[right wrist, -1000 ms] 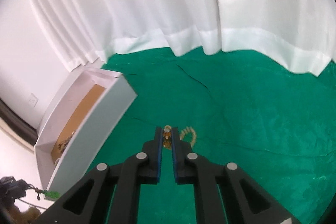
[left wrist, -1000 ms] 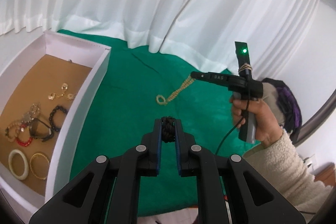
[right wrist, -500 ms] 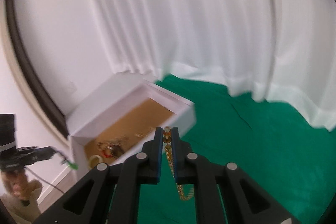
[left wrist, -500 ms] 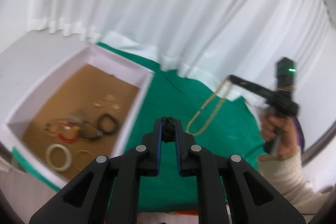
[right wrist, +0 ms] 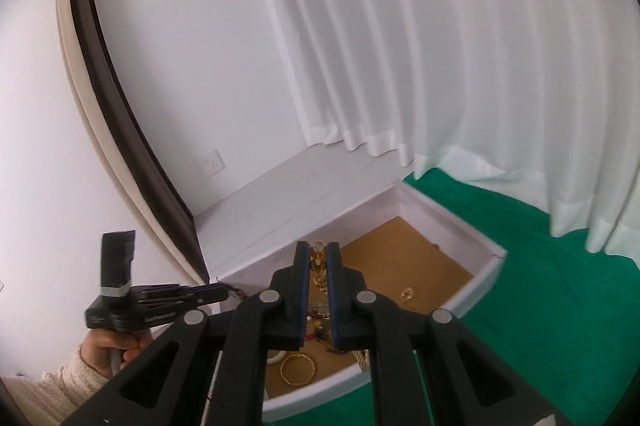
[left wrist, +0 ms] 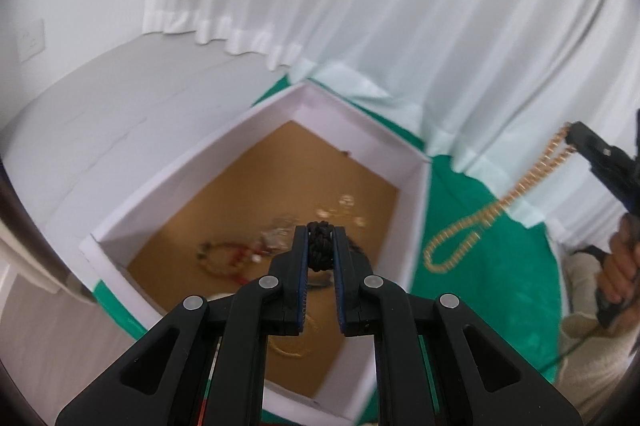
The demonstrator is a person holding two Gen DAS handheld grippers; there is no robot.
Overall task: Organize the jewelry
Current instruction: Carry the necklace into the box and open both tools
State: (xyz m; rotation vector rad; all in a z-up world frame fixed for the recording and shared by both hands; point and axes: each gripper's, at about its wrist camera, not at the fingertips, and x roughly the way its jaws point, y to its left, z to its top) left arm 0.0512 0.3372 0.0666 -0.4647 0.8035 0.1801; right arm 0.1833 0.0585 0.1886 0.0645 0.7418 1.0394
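Note:
My left gripper (left wrist: 320, 240) is shut on a black braided bracelet (left wrist: 319, 250) and hangs over the white box (left wrist: 352, 122) with a brown floor. Several bracelets and earrings lie in that box, among them a red and gold beaded one (left wrist: 224, 258). My right gripper (right wrist: 319, 256) is shut on a gold bead necklace (right wrist: 318, 258), above the same white box (right wrist: 460, 226). In the left wrist view the right gripper (left wrist: 576, 138) shows at the far right, the gold bead necklace (left wrist: 476, 222) dangling in a loop over the green cloth (left wrist: 500, 286). The left gripper (right wrist: 224, 292) appears at the box's left corner.
White curtains (right wrist: 460, 66) hang behind the green cloth (right wrist: 560, 286). A white floor (left wrist: 100, 114) and a wall with a socket (right wrist: 213, 162) lie beyond the box. A gold bangle (right wrist: 298, 368) and a gold earring (right wrist: 407, 293) rest inside. A hand in a cream sleeve (right wrist: 60, 382) holds the left gripper.
Both grippers swung left from over the green cloth to the white box. The right one lifted the gold necklace off the cloth, and it now dangles. The black bracelet stays gripped.

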